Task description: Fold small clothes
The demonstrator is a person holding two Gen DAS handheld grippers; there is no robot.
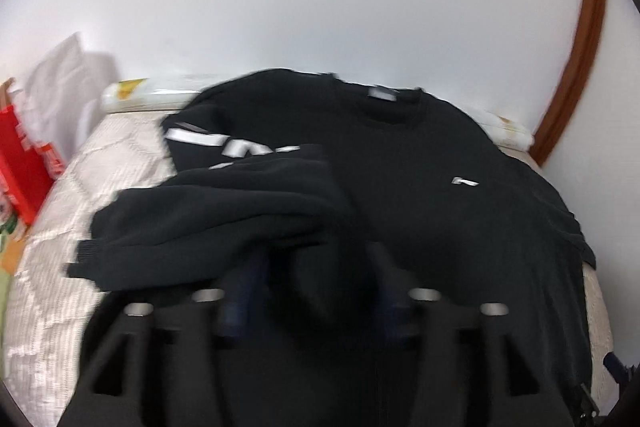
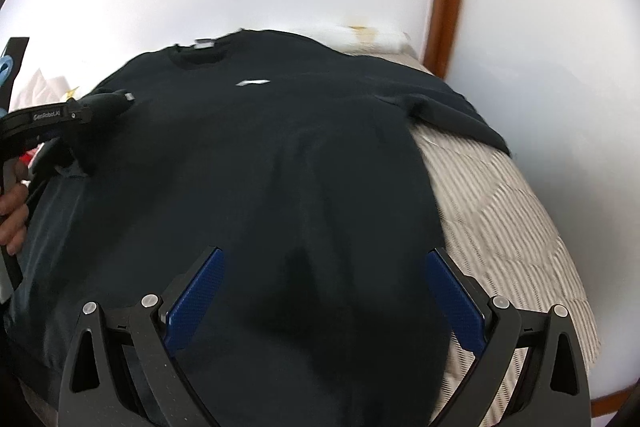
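Note:
A black sweatshirt [image 1: 440,155] with a small white chest logo lies face up on a quilted bed; it also shows in the right wrist view [image 2: 260,155]. My left gripper [image 1: 316,259] is shut on the sweatshirt's left sleeve [image 1: 224,211] and holds it lifted over the body, white lettering showing behind it. The sleeve covers the fingertips. In the right wrist view the left gripper [image 2: 116,101] is at the far left with cloth bunched in it. My right gripper [image 2: 322,267] is open and empty above the lower body. The right sleeve [image 2: 452,111] lies spread out.
The quilted beige bed cover [image 2: 500,219] lies under the garment. A white wall is behind, with a brown wooden door frame [image 1: 576,67] at right. A red box [image 1: 24,163] and white cloth [image 1: 60,87] stand left of the bed. A rolled white item [image 1: 152,93] lies along the far edge.

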